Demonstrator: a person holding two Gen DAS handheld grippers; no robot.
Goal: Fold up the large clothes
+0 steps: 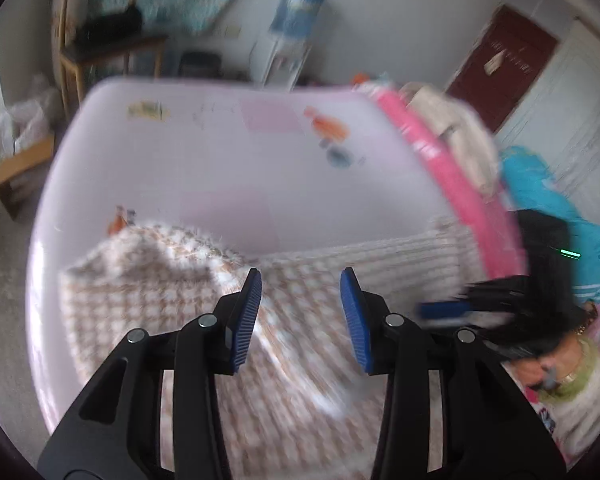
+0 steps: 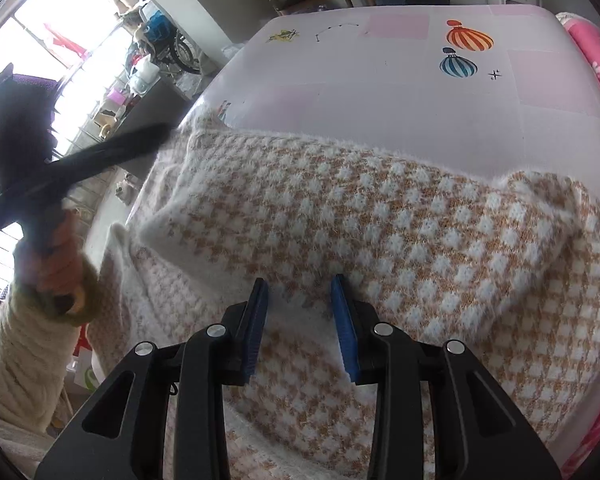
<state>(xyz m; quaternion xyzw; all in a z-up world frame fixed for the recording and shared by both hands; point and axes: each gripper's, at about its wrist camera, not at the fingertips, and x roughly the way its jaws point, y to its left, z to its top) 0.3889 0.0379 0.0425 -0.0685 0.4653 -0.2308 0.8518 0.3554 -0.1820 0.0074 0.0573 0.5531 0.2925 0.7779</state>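
A fluffy knitted sweater [image 1: 172, 280] in a tan and white check lies on the pale pink table [image 1: 228, 152], partly folded, with a doubled layer [image 2: 340, 200] across its far side. My left gripper [image 1: 301, 276] hovers over the sweater, its blue pads apart and nothing pinched between them. My right gripper [image 2: 300, 282] is open just above the near part of the sweater [image 2: 420, 240], also holding nothing. Each gripper shows blurred in the other's view: the right one [image 1: 460, 308] at the right, the left one [image 2: 100, 152] at the left, held by a hand in a cream sleeve [image 2: 24, 352].
The table top [image 2: 380, 92] carries balloon prints [image 2: 468, 38]. A pink roll [image 1: 432, 148] and a heap of clothes [image 1: 540, 188] lie along its right side. A wooden chair [image 1: 100, 40] and a water dispenser [image 1: 292, 28] stand beyond the far edge; a bright window [image 2: 60, 28] is at left.
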